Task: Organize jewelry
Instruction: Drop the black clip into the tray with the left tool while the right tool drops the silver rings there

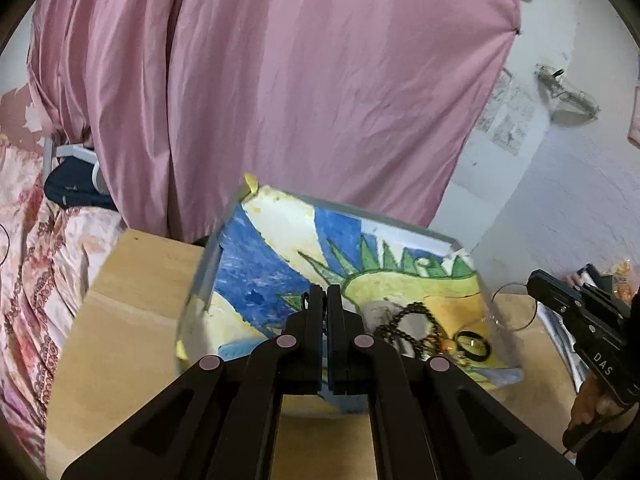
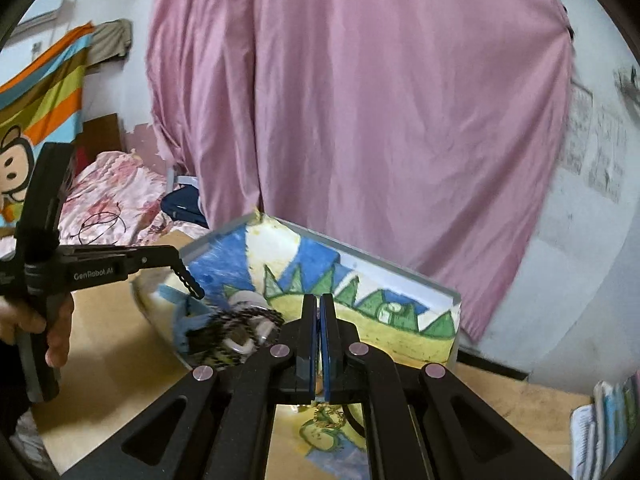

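Backdrop: pink curtain (image 1: 280, 92) behind wooden tabletop (image 1: 120, 320).
Jewelry (image 1: 416, 328): heaped on painted tray (image 1: 256, 264), just right of left tool.
Left tool (image 1: 325, 300): jaws together, small dark loop pinched.
Right tool (image 2: 319, 308): jaws together, contents unclear.

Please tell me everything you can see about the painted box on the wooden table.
The painted box is shallow and rectangular, with pale grey side walls. Its floor shows a hand-coloured drawing in blue, yellow, green and white, with green spikes. It looks like card or thin board. It sits on the table, apparently tilted, in front of a pink curtain. Inside lie dark bead chains and a black ring. Both grippers are shut above its near part.
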`<state>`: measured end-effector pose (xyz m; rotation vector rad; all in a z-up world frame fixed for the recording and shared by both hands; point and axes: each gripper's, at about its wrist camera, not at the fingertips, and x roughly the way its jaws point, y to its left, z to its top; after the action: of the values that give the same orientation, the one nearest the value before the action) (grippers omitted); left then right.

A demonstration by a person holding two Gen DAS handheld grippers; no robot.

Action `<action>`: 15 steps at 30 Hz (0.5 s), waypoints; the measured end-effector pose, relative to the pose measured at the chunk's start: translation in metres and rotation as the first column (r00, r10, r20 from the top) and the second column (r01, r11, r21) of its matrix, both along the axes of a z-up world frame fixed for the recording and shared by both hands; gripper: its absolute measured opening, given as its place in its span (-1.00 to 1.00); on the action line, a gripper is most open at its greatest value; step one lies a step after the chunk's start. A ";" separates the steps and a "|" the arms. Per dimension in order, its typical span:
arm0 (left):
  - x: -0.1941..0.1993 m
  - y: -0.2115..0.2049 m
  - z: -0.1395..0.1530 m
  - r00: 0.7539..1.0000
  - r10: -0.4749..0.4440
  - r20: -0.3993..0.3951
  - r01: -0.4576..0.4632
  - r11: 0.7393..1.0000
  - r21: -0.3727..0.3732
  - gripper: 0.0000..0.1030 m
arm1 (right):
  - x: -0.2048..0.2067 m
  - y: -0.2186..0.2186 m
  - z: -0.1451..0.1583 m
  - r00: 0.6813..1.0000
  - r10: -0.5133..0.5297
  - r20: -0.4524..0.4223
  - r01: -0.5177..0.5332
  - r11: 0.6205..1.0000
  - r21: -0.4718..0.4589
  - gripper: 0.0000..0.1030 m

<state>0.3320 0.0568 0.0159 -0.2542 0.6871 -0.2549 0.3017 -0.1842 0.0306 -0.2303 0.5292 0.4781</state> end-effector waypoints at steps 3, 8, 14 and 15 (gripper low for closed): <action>0.011 -0.005 -0.009 1.000 0.002 -0.021 -0.002 1.000 0.016 -1.00 | 0.010 -0.007 -0.012 1.000 -0.017 -0.024 0.017 1.000 0.010 -0.96; 0.021 -0.011 -0.020 0.999 0.004 -0.043 -0.002 0.999 0.049 -1.00 | 0.026 -0.019 -0.029 0.997 -0.037 -0.067 0.039 0.999 0.025 -0.96; 0.025 -0.019 -0.029 0.998 0.007 -0.062 -0.001 0.996 0.089 -1.00 | 0.032 -0.036 -0.038 0.992 -0.045 -0.115 0.054 0.995 0.078 -0.95; 0.025 -0.020 -0.030 0.998 0.005 -0.064 0.001 0.995 0.095 -1.00 | 0.032 -0.038 -0.038 0.991 -0.045 -0.122 0.057 0.994 0.091 -0.95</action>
<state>0.3569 0.0370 -0.0141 -0.1728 0.7602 -0.2119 0.3338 -0.2224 -0.0073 -0.0973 0.6268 0.4679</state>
